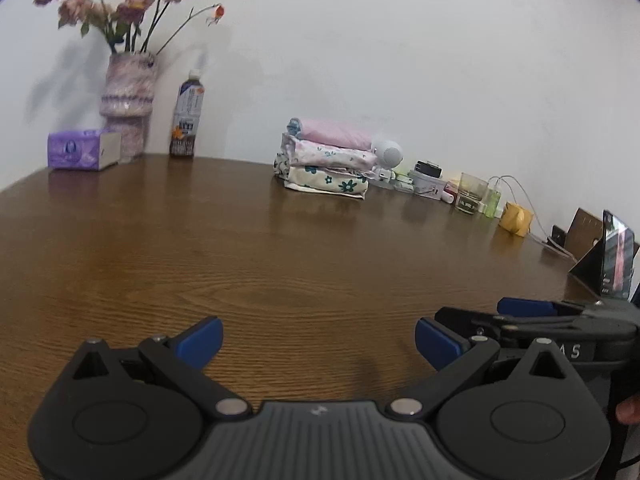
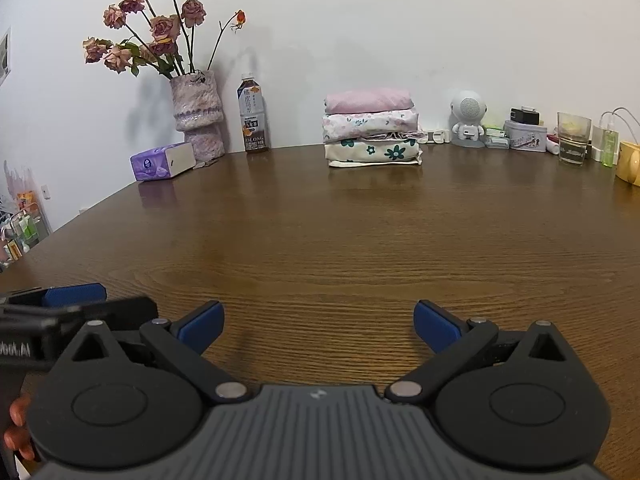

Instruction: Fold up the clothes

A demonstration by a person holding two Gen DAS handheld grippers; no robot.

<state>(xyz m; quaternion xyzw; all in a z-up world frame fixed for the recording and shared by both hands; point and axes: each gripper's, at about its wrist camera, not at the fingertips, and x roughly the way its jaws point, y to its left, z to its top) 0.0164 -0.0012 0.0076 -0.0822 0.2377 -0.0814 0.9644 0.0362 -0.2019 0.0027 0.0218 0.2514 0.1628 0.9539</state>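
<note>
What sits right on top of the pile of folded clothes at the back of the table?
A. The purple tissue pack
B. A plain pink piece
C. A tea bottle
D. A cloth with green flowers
B. In the right wrist view, the pile of folded clothes has a plain pink piece uppermost, with two flowered ones beneath it; the tissue pack and bottle stand apart on the table.

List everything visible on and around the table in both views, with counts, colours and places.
folded clothes: three, pink and floral, stacked by the wall
vase of dried roses: one, lilac, back left
bottle: one, dark drink, beside the vase
tissue pack: one, purple, before the vase
round white gadget: one, right of the stack
glass: one, clear, back right
table: one, brown wood
left tongs: open, empty
right tongs: open, empty
</note>
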